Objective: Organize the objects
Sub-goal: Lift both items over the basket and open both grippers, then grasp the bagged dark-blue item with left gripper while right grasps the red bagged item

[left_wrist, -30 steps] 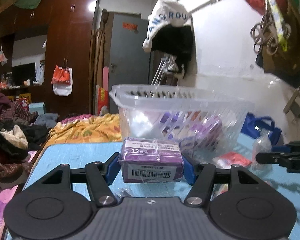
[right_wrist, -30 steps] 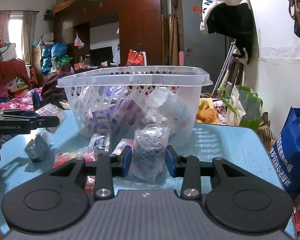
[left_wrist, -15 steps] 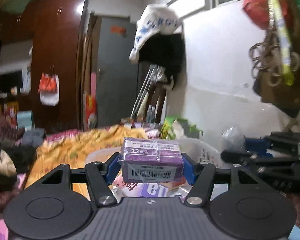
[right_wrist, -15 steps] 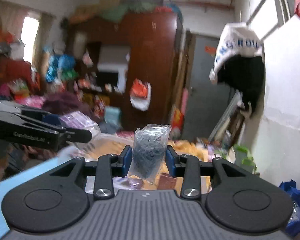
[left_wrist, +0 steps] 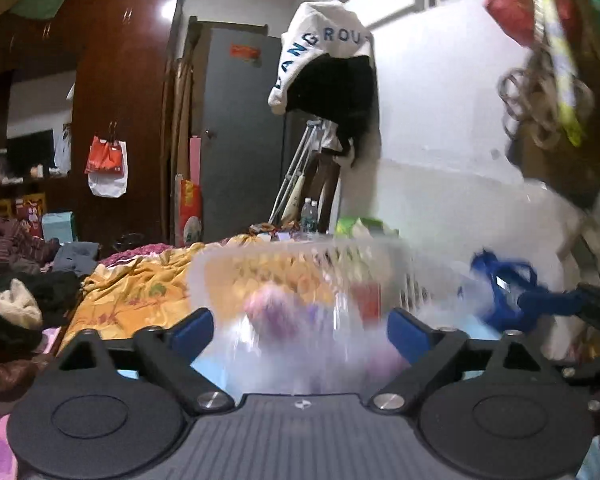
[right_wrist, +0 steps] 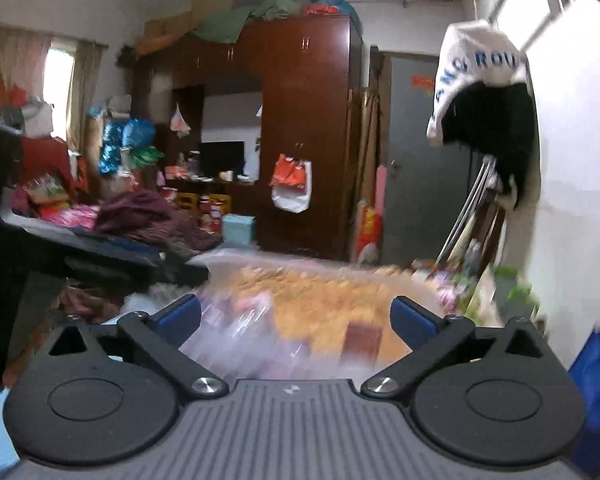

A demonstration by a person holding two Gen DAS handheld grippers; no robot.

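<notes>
My left gripper (left_wrist: 300,330) is open and empty, just above the clear plastic basket (left_wrist: 380,250), which is motion-blurred. A blurred purple packet (left_wrist: 268,312) shows inside the basket below the fingers. My right gripper (right_wrist: 296,316) is also open and empty above the same basket (right_wrist: 228,258), whose contents are a purple and orange blur. The right gripper shows at the right edge of the left wrist view (left_wrist: 572,304). The left gripper shows at the left of the right wrist view (right_wrist: 80,256).
A blue shopping bag (right_wrist: 596,380) stands at the right beside the white wall. A yellow blanket (left_wrist: 132,292) lies on a bed behind the basket. A dark wardrobe (right_wrist: 304,140) and a grey door (left_wrist: 240,136) stand at the back.
Both grippers have opened. The purple box has left my left gripper and the clear bag has left my right gripper. Both views have dropped towards the basket.
</notes>
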